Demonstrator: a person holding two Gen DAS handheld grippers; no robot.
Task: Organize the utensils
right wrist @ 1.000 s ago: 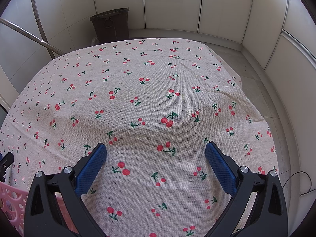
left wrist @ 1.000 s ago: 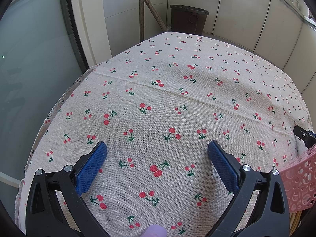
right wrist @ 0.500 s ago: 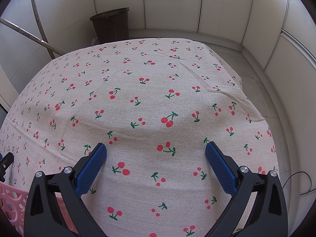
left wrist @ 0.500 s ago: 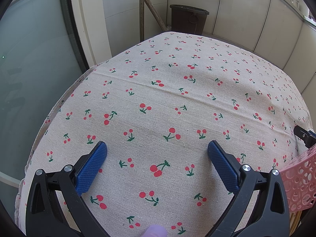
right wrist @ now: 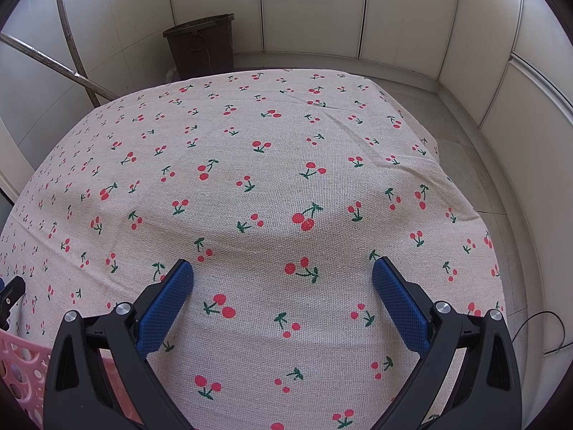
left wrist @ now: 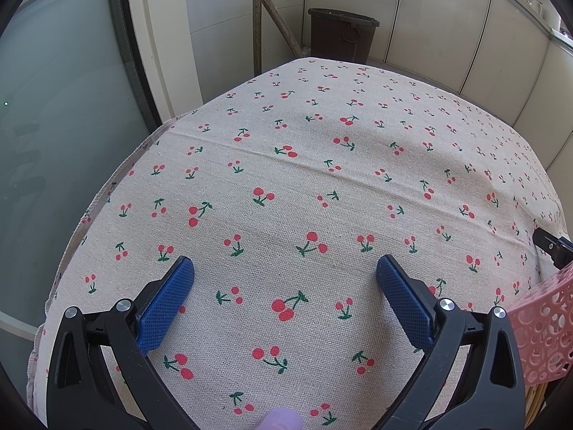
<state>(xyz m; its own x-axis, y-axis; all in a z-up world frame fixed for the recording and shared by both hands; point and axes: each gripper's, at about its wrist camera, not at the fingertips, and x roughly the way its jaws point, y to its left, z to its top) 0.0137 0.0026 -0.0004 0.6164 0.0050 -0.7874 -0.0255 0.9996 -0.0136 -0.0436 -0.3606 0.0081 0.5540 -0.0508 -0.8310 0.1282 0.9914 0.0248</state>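
Note:
A pink perforated basket (left wrist: 540, 333) sits at the right edge of the left wrist view and shows again as the pink basket (right wrist: 21, 369) at the lower left of the right wrist view. Its contents are hidden; no utensil is visible. My left gripper (left wrist: 284, 279) hovers open over the cherry-print tablecloth (left wrist: 322, 179) with nothing between its blue pads. My right gripper (right wrist: 283, 279) is likewise open and empty over the tablecloth (right wrist: 268, 143). The basket lies between the two grippers. A tip of the other gripper (left wrist: 551, 247) pokes in at the right edge.
A dark brown bin (left wrist: 340, 34) stands on the floor beyond the table, also seen as the bin (right wrist: 202, 44). Metal poles (left wrist: 272, 10) lean by the wall. A glass door (left wrist: 53, 125) is at the left. A black cable (right wrist: 548, 333) lies on the floor at right.

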